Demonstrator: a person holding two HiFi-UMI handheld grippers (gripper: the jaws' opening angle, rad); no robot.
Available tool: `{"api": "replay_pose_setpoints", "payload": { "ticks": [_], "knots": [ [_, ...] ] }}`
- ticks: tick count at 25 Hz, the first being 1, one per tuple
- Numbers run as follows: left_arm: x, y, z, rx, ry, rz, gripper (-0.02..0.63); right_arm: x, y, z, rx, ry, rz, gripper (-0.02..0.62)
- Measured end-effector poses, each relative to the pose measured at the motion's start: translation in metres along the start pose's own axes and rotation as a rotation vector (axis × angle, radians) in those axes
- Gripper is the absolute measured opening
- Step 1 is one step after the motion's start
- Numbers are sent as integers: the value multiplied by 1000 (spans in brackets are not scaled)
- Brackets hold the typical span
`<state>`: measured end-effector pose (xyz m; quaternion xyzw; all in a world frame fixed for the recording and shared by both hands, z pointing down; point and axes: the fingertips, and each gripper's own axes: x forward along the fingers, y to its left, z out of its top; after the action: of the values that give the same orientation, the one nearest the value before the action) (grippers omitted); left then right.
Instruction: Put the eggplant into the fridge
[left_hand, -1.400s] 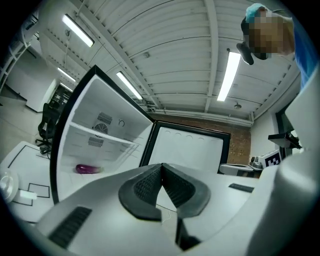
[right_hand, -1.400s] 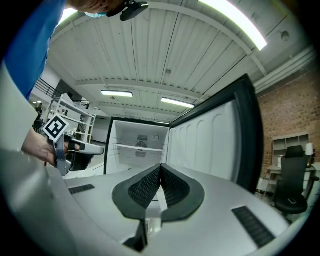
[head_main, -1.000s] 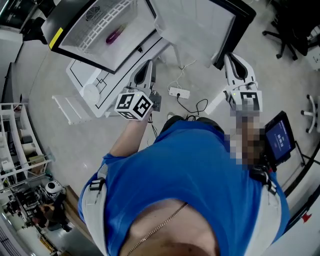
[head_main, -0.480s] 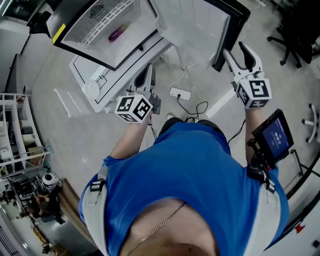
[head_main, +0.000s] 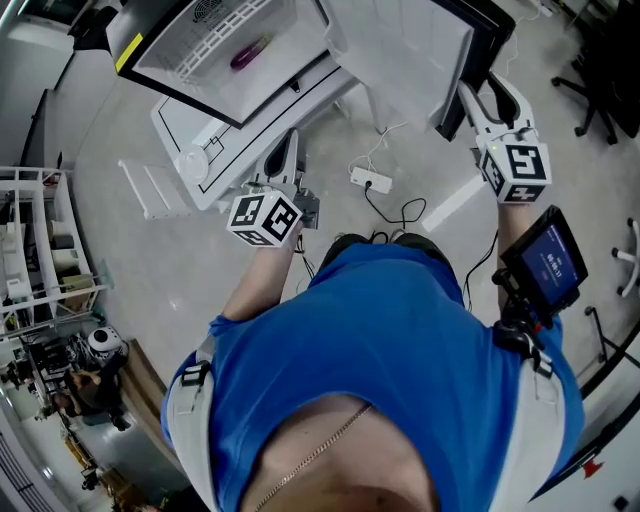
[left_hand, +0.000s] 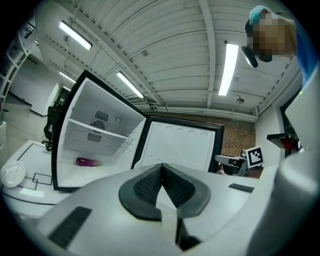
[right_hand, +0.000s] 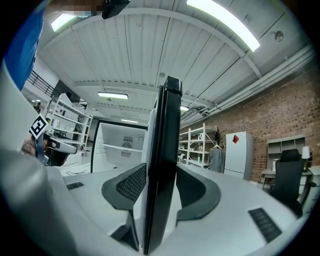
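- Your left claw (left_hand: 161, 170) was pinched fully together with nothing between its jaws, and it pointed level toward the open fridge (left_hand: 107, 107).
- The eggplant (left_hand: 87, 161) lay on the fridge floor under the white shelf (left_hand: 100, 132), ahead of that claw and off to its left, well apart from it.
- Your right claw (right_hand: 161, 172) stood wide, its jaws closing on the fridge door (right_hand: 167, 150). The door's free edge ran upright between them, with one pad against the white inner lining and the other against the black outer face.
- From the right claw, the open compartment sat to its left beyond the door, and your left claw was further left again.
- The eggplant was well apart from the right claw too, and neither claw touched it.
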<state>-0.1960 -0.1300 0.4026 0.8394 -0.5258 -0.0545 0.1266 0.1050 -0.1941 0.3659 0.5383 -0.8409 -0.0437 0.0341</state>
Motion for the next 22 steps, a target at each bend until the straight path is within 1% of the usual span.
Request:
{"api": "replay_pose_setpoints", "payload": {
  "ticks": [2, 9, 17, 19, 22],
  "knots": [
    [1, 1, 0, -4, -2, -1, 8, 0, 0, -1, -4, 7, -8, 179],
    [9, -1, 3, -1, 12, -24, 8, -2, 6, 0, 3, 24, -7, 171],
    [10, 1, -1, -6, 27, -21, 8, -4, 28, -4, -1, 39, 44, 167],
    [3, 5, 0, -5, 25, -16, 8, -3, 39, -3, -8, 40, 59, 167],
    [-27, 25, 8, -5, 17, -9, 8, -3, 80, 8, -23, 41, 75, 167]
  ]
}}
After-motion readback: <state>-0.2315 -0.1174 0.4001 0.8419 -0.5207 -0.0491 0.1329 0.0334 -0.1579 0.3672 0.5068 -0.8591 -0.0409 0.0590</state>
